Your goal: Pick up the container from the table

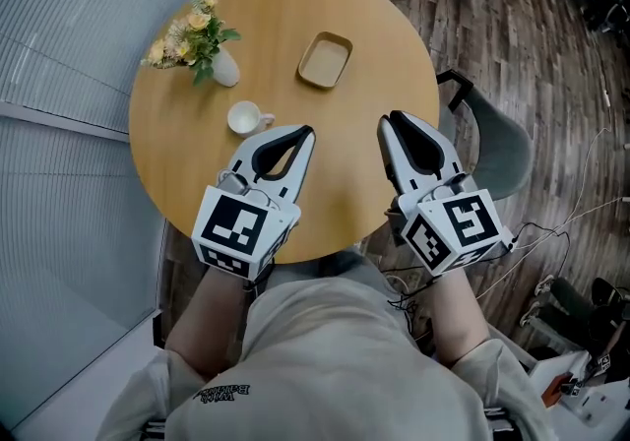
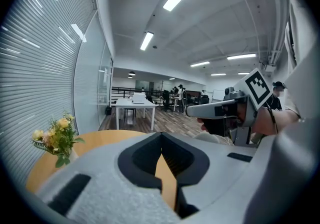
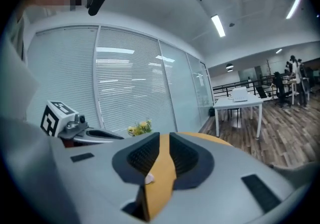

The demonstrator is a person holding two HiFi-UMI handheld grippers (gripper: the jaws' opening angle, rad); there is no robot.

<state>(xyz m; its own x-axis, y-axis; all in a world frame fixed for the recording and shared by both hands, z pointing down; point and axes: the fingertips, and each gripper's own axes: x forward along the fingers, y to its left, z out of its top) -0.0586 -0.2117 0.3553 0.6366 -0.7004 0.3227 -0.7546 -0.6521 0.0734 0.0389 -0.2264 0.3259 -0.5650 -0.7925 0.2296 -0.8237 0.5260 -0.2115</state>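
Round wooden table, plank floor

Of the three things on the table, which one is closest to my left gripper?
The white cup: it sits just beside the left gripper, while the flower vase and the tan container lie farther across the table.

We've got container on counter, cup nearer us, to its left, vase behind cup. L gripper right of cup, R gripper further right.
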